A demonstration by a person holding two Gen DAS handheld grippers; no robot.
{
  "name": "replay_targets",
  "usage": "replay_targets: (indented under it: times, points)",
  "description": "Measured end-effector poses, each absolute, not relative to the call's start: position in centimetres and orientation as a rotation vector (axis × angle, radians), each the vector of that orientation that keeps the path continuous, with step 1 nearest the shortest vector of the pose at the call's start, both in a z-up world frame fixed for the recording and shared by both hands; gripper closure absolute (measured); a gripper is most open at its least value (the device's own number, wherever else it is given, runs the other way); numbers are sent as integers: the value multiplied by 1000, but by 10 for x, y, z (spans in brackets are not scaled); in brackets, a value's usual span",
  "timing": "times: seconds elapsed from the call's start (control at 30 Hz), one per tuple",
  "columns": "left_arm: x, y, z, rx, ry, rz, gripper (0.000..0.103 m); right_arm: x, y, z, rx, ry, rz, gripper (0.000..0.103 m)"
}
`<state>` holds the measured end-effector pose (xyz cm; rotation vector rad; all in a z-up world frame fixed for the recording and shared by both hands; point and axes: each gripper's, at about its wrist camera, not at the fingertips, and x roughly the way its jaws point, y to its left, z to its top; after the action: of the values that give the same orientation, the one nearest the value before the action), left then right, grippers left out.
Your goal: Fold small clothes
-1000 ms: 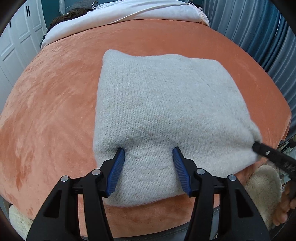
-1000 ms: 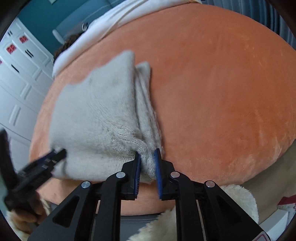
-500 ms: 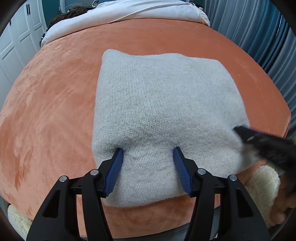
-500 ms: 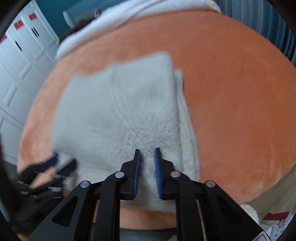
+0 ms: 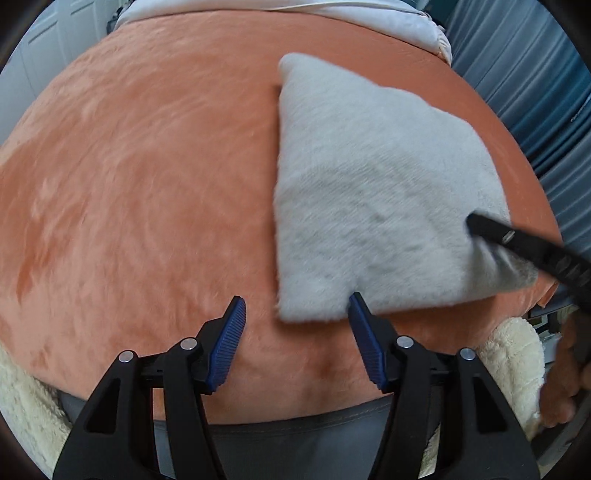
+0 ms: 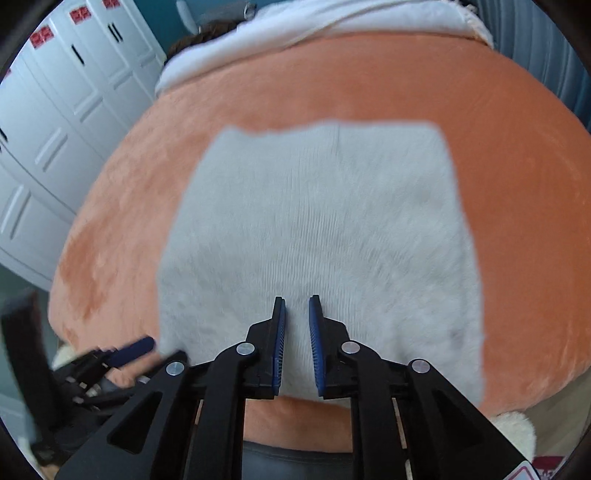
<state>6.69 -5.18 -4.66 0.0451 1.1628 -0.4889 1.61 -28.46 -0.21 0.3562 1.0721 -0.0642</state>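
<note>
A pale grey knit garment (image 5: 373, 192), folded into a rough rectangle, lies on an orange plush bed cover (image 5: 147, 177). It fills the middle of the right wrist view (image 6: 321, 229). My left gripper (image 5: 295, 308) is open and empty, off the garment's near left corner, with its right finger touching the edge. My right gripper (image 6: 297, 306) hovers over the garment's near edge with its jaws narrowly apart; nothing shows between them. The right gripper also shows in the left wrist view (image 5: 517, 240), over the garment's right side.
White bedding (image 6: 332, 26) lies at the far end of the bed. White cupboard doors (image 6: 55, 110) stand to the left, blue curtains (image 5: 535, 92) to the right. A cream fleece rug (image 5: 517, 347) lies below the bed's near edge.
My left gripper has slid left off the garment onto the orange cover. My right gripper has let go of the garment's right edge and swung left, over its near edge.
</note>
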Motion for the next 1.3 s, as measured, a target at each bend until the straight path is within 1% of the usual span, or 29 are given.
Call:
replay_targets:
  times: [0.07,0.1,0.13,0.17,0.2,0.3,0.47,0.5,0.53,0.6,0.63,0.7,0.77,0.93,1.03,1.13,1.3]
  points:
    - [62,-48,-46,52,1161,-504,48,2,-286,-8,371,1073,-76,90]
    - [57,-48,-42,78,1136,-518,48,-5,-289,-3,404,1047,-74,86]
    - [52,-48,-40,101,1117,-529,47,-19,-297,5,437,1009,-94,80]
    - [47,-48,-38,125,1100,-540,42,-32,-307,14,456,971,-134,62]
    - [42,-48,-37,140,1087,-550,37,-48,-319,23,476,922,-186,52]
    - [33,-45,-41,113,1087,-582,36,-71,-349,27,541,892,-254,44]
    - [27,-41,-45,82,1110,-592,36,-63,-365,1,716,954,-207,43]
    - [26,-39,-41,86,1094,-597,36,-59,-362,-3,724,963,-214,44]
    - [24,-38,-37,90,1079,-600,36,-54,-360,-7,707,976,-243,46]
    - [20,-35,-30,95,1053,-607,36,-49,-354,-8,686,980,-283,88]
    - [19,-35,-27,95,1041,-608,35,-45,-356,-6,701,978,-272,88]
    - [19,-32,-23,85,1029,-602,31,-35,-349,9,699,945,-235,91]
    - [21,-27,-22,60,1031,-599,31,-17,-332,41,638,906,-154,91]
    - [20,-15,-13,29,1009,-583,31,29,-262,155,541,711,131,92]
    - [19,-4,-4,14,984,-569,30,49,-222,200,503,650,287,93]
    - [19,4,-2,4,986,-538,29,67,-184,211,406,669,334,93]
    - [20,4,-3,4,1006,-507,29,101,-148,175,321,822,355,93]
